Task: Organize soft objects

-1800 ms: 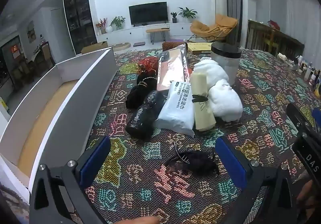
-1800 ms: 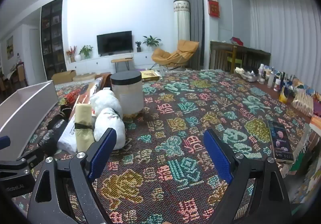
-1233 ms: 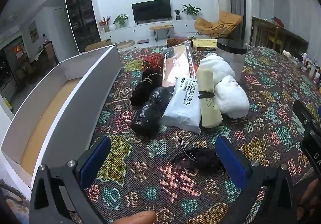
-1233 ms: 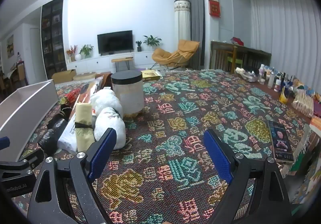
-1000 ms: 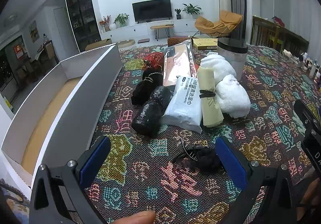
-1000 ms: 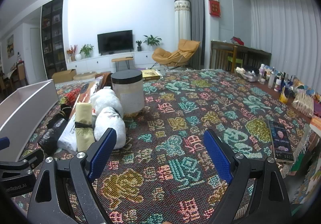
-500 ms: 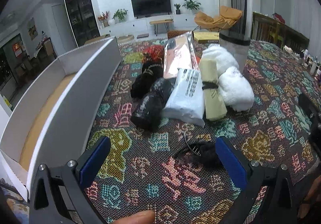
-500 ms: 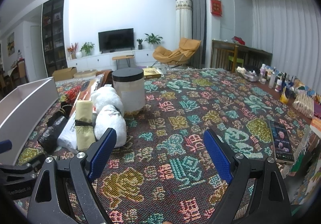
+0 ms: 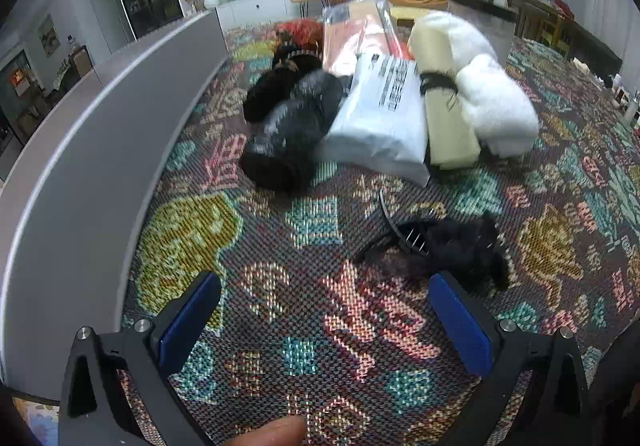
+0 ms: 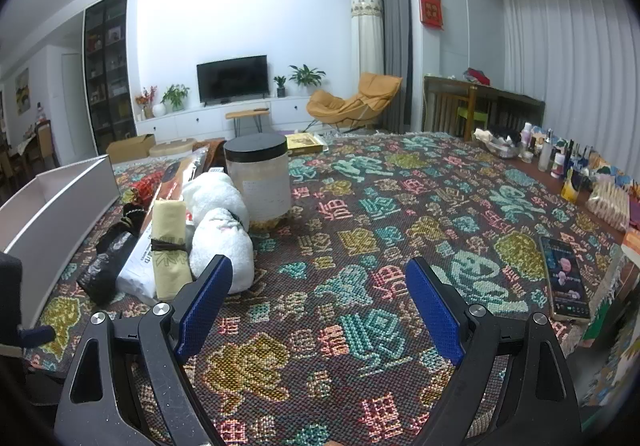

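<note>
1. Left claw [image 9: 325, 320]: jaws apart, nothing between them, hovering over the patterned counter [image 9: 312, 358].
2. Right claw [image 10: 319, 306]: jaws apart, empty, over bare counter well to the right of the pile.
3. Task's thing judged next: the black hair piece with claw clip [image 9: 448, 246], lying alone on the counter, nearest of all items to the left claw. It sits ahead and to the right of that claw's centre line, just beyond the right blue pad [image 9: 460, 320], which it appears almost to touch.
4. Long axis: the hair piece runs roughly across the left claw's view, clip end toward the centre, fluffy end to the right. Judgement: the left claw needs a shift to the right before closing.
5. Remaining soft goods lie beyond the hair piece: black plastic bundle [image 9: 292, 134], white wipes pack [image 9: 380, 118], beige cloth roll [image 9: 444, 102], white towel rolls [image 9: 496, 106], all touching side by side.
6. The white box [image 9: 80, 166] stands along the left of the hair piece; probable destination.
7. View difference: the hair piece shows only in the left wrist view. The right wrist view alone shows clearly the black-lidded jar [image 10: 258, 178] behind the towels.
</note>
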### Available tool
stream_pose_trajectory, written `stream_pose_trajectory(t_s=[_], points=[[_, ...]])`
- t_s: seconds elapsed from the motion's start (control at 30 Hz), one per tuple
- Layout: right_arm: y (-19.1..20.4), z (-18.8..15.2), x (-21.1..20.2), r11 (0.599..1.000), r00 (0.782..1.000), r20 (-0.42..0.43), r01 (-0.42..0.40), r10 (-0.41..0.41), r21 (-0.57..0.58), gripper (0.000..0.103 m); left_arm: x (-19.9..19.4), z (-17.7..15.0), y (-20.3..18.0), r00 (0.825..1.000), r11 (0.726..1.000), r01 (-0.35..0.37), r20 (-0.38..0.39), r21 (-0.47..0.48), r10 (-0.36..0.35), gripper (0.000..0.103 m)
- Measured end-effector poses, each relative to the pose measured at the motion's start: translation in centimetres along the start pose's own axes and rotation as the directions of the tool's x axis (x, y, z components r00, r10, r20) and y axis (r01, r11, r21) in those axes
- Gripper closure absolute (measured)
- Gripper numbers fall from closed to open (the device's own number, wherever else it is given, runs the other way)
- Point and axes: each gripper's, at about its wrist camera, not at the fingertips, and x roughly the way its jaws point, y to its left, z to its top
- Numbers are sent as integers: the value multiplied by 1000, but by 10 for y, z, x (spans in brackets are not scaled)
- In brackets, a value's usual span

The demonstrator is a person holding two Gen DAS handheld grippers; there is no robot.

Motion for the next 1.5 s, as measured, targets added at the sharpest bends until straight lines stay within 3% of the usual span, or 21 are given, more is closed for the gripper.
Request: stream_pose_trajectory(t_s=[0.13, 0.57, 0.73, 0.87, 0.93, 1.0, 1.1, 1.3, 1.37, 1.4, 1.5], points=[[0, 0, 1, 1000, 1000, 0, 1, -1, 1, 13, 11, -5, 1, 999, 1000, 4, -33, 4, -4, 0], [-3, 0, 6, 1000, 1000, -20, -16, 17, 20, 13, 18, -10, 10, 997, 997, 67, -41, -38, -68, 0], [-14, -2, 14, 996, 997, -65, -41, 46, 80, 13, 11, -18, 14, 995, 996, 90, -32, -9, -90, 0], [-13, -4, 29, 991, 984, -148, -89, 104, 99, 13, 7, -24, 17, 993, 993, 115, -13, 22, -115, 0], [-8, -4, 41, 984, 966, -202, -144, 162, 100, 13, 5, -27, 18, 992, 992, 123, -4, 29, -123, 0], [1, 0, 56, 965, 934, -246, -242, 260, 99, 13, 4, -29, 19, 992, 992, 125, 7, 31, -126, 0], [18, 11, 79, 949, 907, -285, -311, 311, 46, 13, 4, -30, 19, 992, 992, 125, 10, 29, -125, 0], [47, 30, 149, 911, 825, -409, -409, 389, 40, 15, 5, -26, 18, 992, 991, 130, -9, 40, -130, 0], [55, 28, 162, 900, 799, -444, -434, 404, 37, 34, 6, -25, 18, 991, 990, 136, -10, 50, -135, 0], [59, 26, 165, 897, 788, -465, -442, 404, 30, 62, 6, -26, 19, 990, 989, 140, -9, 56, -139, 0], [56, 23, 159, 893, 785, -470, -450, 404, 16, 65, 5, -27, 19, 989, 987, 146, -5, 64, -146, 0]])
